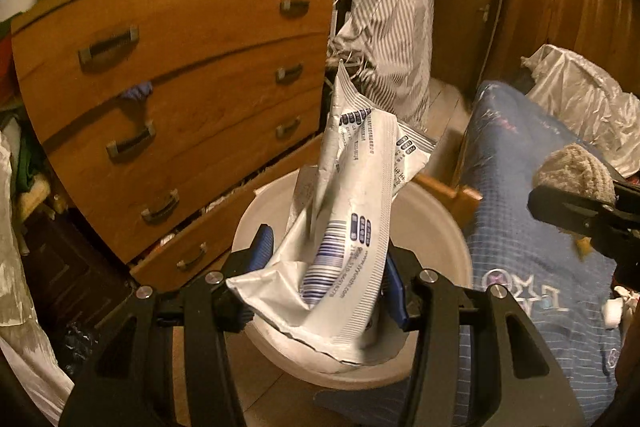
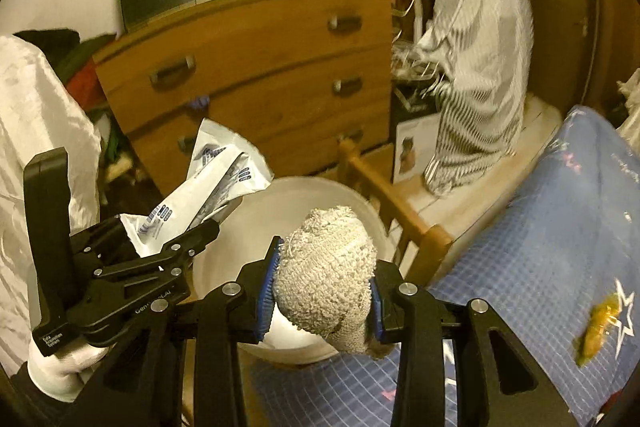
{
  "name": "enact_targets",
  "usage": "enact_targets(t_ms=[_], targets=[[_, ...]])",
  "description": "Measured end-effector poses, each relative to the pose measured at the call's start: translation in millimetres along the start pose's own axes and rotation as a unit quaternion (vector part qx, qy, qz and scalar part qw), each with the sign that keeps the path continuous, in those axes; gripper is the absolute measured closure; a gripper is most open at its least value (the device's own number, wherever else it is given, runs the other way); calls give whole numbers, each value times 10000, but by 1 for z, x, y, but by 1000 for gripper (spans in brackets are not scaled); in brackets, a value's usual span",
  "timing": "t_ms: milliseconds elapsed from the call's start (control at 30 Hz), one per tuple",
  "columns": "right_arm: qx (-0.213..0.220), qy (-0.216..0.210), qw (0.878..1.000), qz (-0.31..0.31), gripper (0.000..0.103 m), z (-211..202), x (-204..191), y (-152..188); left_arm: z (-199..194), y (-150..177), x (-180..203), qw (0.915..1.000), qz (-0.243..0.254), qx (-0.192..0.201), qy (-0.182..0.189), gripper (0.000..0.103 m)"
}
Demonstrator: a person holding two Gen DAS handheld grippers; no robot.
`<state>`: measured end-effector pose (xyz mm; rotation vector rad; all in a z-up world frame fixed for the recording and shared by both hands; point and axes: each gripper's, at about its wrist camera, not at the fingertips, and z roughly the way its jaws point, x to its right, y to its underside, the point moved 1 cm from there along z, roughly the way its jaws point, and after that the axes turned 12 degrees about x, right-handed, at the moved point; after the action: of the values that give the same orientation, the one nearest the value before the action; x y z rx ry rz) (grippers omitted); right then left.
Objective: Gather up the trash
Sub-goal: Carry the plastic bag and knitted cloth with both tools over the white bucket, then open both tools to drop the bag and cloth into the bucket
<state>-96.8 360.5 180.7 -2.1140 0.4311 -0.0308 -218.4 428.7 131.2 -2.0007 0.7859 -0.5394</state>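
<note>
My left gripper (image 1: 324, 271) is shut on a crumpled white plastic wrapper (image 1: 352, 211) with blue print and a barcode, held over a white bucket (image 1: 436, 227). My right gripper (image 2: 322, 291) is shut on a balled beige knitted cloth (image 2: 328, 275), held over the same white bucket (image 2: 256, 215) near its front rim. The left gripper with the wrapper (image 2: 208, 183) shows at the left of the right wrist view. The right gripper with the cloth (image 1: 576, 175) shows at the right edge of the left wrist view.
A wooden chest of drawers (image 1: 180, 87) stands behind the bucket, its lowest drawer partly open. A bed with a blue quilt (image 2: 560, 227) lies to the right, with a yellow-brown scrap (image 2: 596, 327) on it. A striped cloth (image 1: 392, 11) hangs over something behind.
</note>
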Motion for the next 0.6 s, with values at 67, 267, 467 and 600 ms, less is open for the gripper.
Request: enact_targets(t_ms=[67,267,467,600], targets=[[-157,-28,9999,8,65,17,4,5,11,5,-7,9999,-30,-108,-16,55],[-478,-121,9987,84,65,56,3,14,35,19,-20,9993,-100,-345,-62,55],[-578,-161,9981,128,65,66,13,26,46,23,-26,9990,-127,-423,-54,55],[-589,-153,9981,140,65,68,18,29,50,27,-26,9989,-122,-459,-27,55]])
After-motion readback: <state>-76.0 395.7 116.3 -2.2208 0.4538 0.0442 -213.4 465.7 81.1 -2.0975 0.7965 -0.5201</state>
